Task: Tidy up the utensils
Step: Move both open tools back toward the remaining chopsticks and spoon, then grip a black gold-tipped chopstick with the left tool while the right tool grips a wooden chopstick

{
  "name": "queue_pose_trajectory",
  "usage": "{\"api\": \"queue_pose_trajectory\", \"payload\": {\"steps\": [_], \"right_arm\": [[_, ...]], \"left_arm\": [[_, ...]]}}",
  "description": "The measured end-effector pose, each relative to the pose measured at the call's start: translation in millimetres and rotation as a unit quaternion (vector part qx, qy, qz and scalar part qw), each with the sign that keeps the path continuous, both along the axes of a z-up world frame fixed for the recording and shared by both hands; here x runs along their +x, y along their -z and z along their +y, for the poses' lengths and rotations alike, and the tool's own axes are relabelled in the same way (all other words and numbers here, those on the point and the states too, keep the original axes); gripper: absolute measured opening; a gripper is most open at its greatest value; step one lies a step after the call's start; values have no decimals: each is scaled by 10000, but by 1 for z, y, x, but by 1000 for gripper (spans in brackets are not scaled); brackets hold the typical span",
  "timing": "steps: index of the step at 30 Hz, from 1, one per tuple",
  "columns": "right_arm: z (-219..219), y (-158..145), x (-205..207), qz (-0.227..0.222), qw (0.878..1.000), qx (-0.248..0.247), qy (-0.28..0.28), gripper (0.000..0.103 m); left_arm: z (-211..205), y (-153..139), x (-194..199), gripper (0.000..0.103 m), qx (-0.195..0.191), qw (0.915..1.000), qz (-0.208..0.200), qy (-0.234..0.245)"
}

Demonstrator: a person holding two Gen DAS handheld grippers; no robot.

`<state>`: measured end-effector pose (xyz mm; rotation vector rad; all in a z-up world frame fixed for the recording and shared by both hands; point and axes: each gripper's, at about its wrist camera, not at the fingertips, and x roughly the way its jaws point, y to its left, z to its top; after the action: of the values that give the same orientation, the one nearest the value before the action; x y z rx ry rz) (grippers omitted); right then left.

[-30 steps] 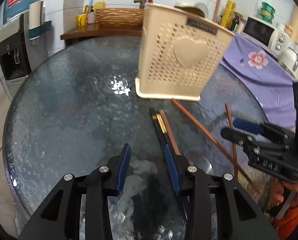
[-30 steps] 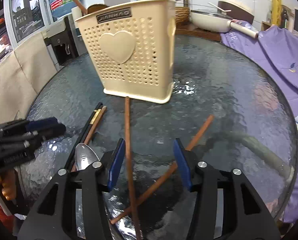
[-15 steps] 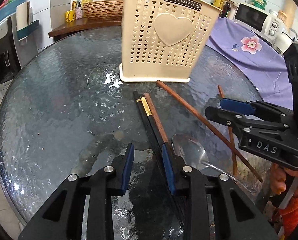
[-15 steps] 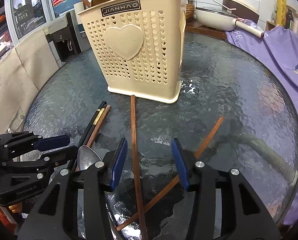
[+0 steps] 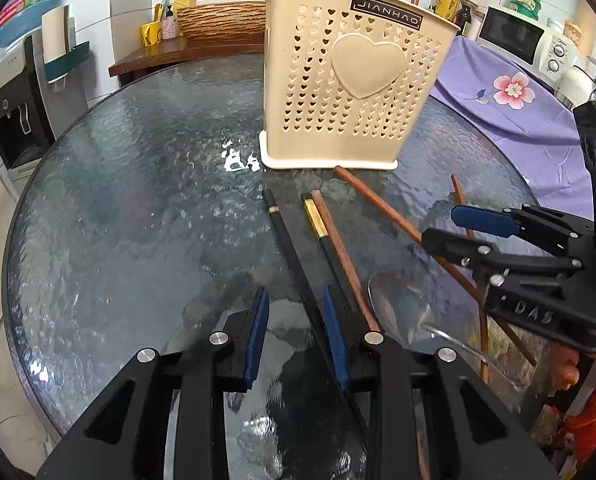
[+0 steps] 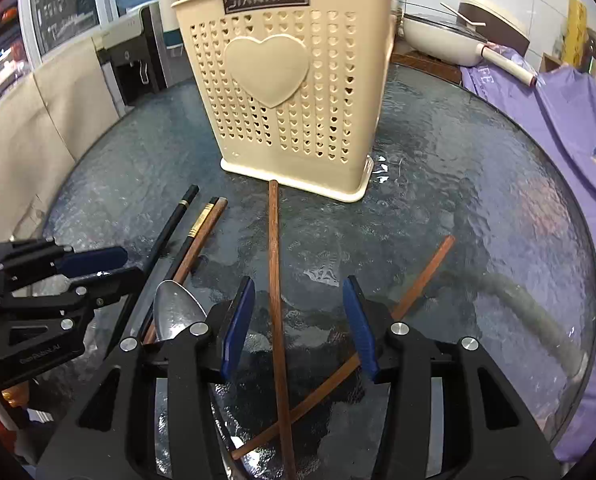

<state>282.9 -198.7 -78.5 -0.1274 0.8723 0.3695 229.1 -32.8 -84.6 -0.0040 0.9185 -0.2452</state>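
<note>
Through the left wrist camera I see my left gripper (image 5: 294, 332) with its blue pads spread and nothing clamped; one black chopstick (image 5: 294, 256) runs up through the gap between them. I count two black chopsticks here, the second (image 5: 322, 232) with a gold band, lying just right of the first. Three brown chopsticks lie flat: one (image 5: 342, 256) alongside the gold-banded one, one (image 5: 382, 208) pointing at the base of the cream utensil holder (image 5: 350, 92), and one (image 5: 460, 200) further right, partly behind the right gripper (image 5: 454, 224), whose fingers are apart and empty. One metal spoon (image 5: 394, 308) rests bowl-up between my two tools. The holder stands upright on the glass table (image 5: 138, 200), with utensil ends poking above its rim.

From the right wrist camera, my right gripper (image 6: 296, 320) is wide open over one brown chopstick (image 6: 275, 264) that lies nearly straight between the pads. A second brown chopstick (image 6: 422, 280) crosses it near the camera. At left lie the two black chopsticks, a third brown one and the spoon (image 6: 174, 312).
</note>
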Motion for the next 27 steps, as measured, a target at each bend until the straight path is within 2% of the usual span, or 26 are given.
{"api": "queue_pose_trajectory", "payload": {"steps": [3,9,14,27], "right_arm": [[7,1,7,49,9999,-70,-116,46],[19,5,29,146,9992,-211,-322,33],[30,8,44,237,9984,-255,-448,26],[50,4,66,389,9974,-310,-524,20]], "left_arm": [[0,2,11,28,-61,10000,67,-38],[0,4,32,28,-36,9999,56,-93],[-2,4,50,20,-9,9999,117,-104],[-11,4,60,14,216,9998,47,17]]}}
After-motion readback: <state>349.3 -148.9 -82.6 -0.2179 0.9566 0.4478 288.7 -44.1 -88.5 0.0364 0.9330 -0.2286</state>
